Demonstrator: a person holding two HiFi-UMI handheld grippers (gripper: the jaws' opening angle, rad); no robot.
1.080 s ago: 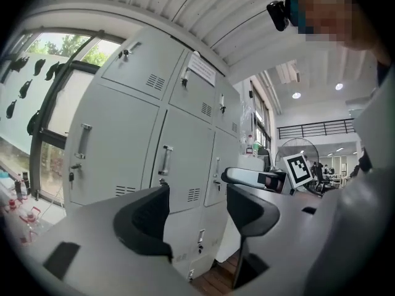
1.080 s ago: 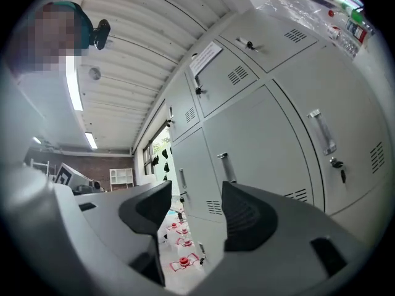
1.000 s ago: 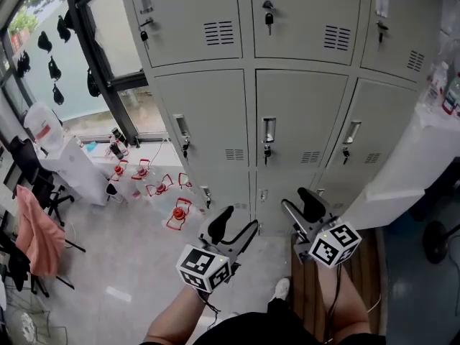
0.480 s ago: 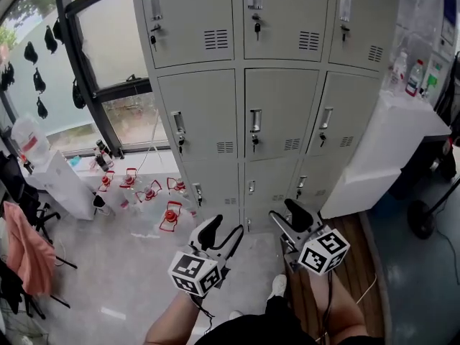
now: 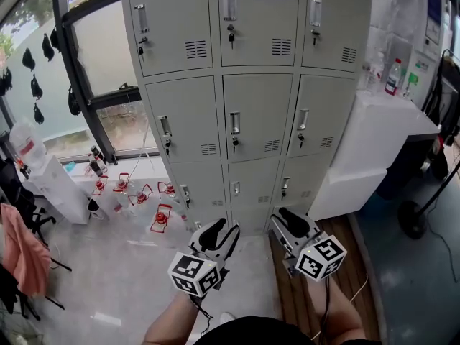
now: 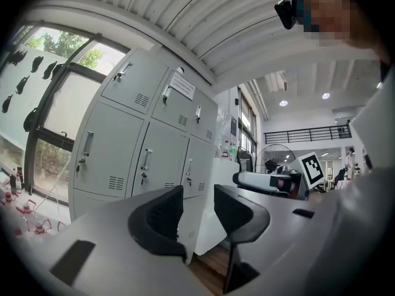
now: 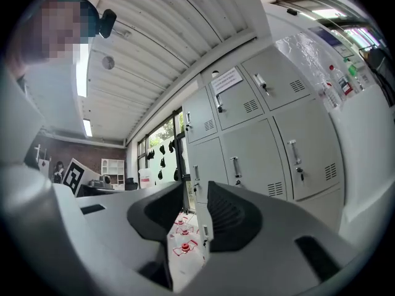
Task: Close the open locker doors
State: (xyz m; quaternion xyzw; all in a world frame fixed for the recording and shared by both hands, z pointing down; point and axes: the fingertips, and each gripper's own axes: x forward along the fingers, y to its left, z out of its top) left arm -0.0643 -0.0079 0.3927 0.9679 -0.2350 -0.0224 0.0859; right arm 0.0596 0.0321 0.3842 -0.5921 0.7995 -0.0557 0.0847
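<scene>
A: Lockers?
B: Grey bank, three columns, dead ahead; every door in view sits flush; keys hang in several locks; window on its left, white counter on its right.
A: Left gripper?
B: Held level, well apart from the bottom row; jaws have just been closing; a narrow gap shows, nothing between them.
A: Right gripper?
B: Level too; jaws just been narrowing; slim gap, empty; touching no door.
A: Floor?
B: Red-capped items near the window; wooden strip beneath the right gripper.
</scene>
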